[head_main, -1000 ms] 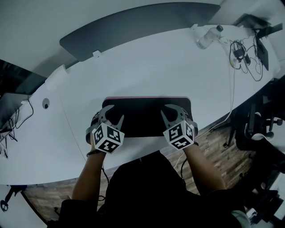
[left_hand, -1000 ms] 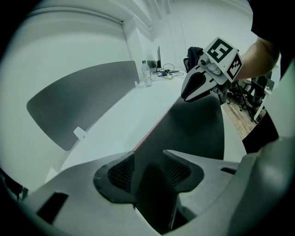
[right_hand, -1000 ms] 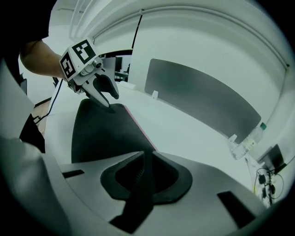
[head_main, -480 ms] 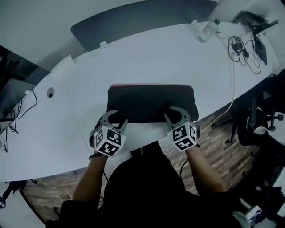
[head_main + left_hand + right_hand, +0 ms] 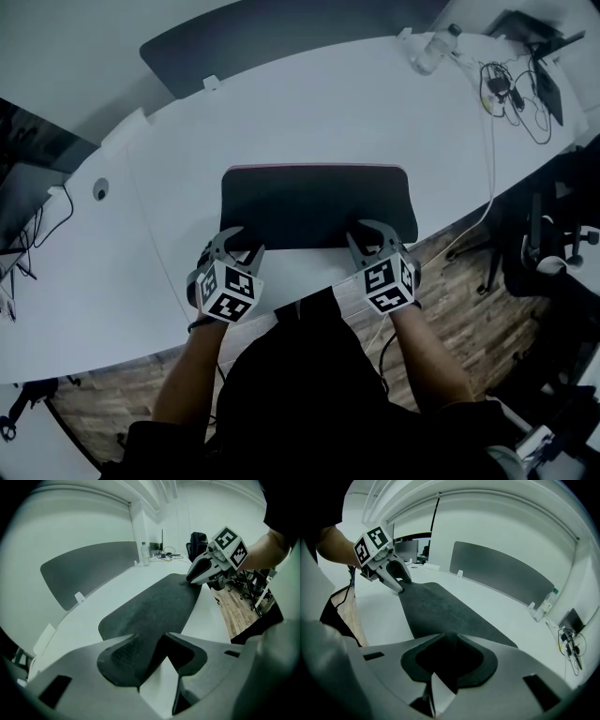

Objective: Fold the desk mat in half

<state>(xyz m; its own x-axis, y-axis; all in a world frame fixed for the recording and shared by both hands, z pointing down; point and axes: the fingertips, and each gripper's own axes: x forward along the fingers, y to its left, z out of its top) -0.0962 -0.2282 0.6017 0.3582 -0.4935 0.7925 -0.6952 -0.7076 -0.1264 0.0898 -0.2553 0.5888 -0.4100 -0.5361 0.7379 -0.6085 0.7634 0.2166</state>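
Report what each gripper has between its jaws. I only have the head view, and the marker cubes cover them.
Observer: The left gripper is open, and the near corner of the desk mat lies between its jaws.
Operator: Now check the right one.
Observer: The right gripper has just been opening its jaws. The gap is still narrow, and the mat's near edge sits in it.
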